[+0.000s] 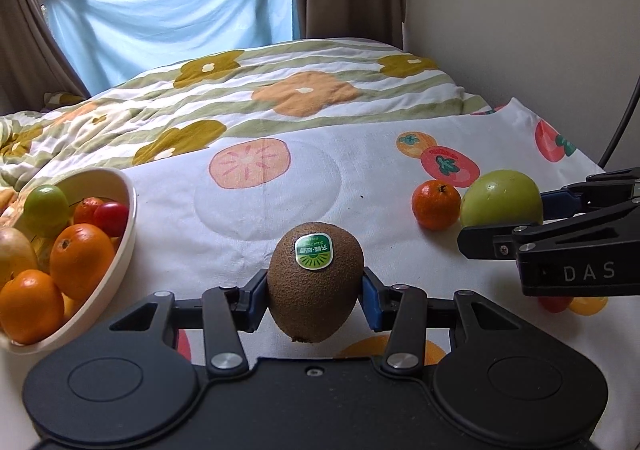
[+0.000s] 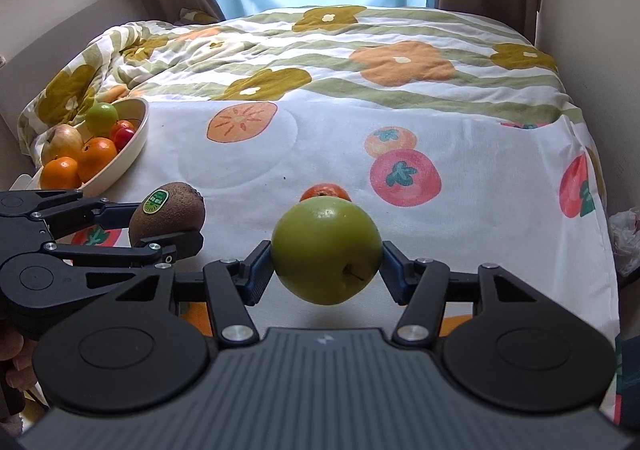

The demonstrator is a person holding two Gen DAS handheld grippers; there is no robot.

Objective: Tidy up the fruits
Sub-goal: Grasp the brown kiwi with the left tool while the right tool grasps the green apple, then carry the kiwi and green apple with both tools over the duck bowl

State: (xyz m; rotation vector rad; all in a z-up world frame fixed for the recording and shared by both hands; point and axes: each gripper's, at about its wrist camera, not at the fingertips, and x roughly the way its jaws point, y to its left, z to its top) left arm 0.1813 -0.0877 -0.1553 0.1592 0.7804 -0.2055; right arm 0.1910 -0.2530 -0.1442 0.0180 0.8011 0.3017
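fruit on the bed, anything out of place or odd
One small orange lies loose on the cloth, far from the bowl holding the other fruit. The kiwi and green apple are gripped in the tongs. Nothing looks spilled or damaged.

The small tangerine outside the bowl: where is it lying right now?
The small tangerine lies on the white fruit-print cloth, right of centre in the left wrist view, just left of the green apple; the right wrist view shows it behind that apple.

I am looking from just behind each claw, angled down along its fingers over the bed point(image 1: 304, 186) toward the window. Both views are sharing the bowl point(image 1: 124, 234) on the left, the small orange point(image 2: 325, 192) ahead, and each other's claw.
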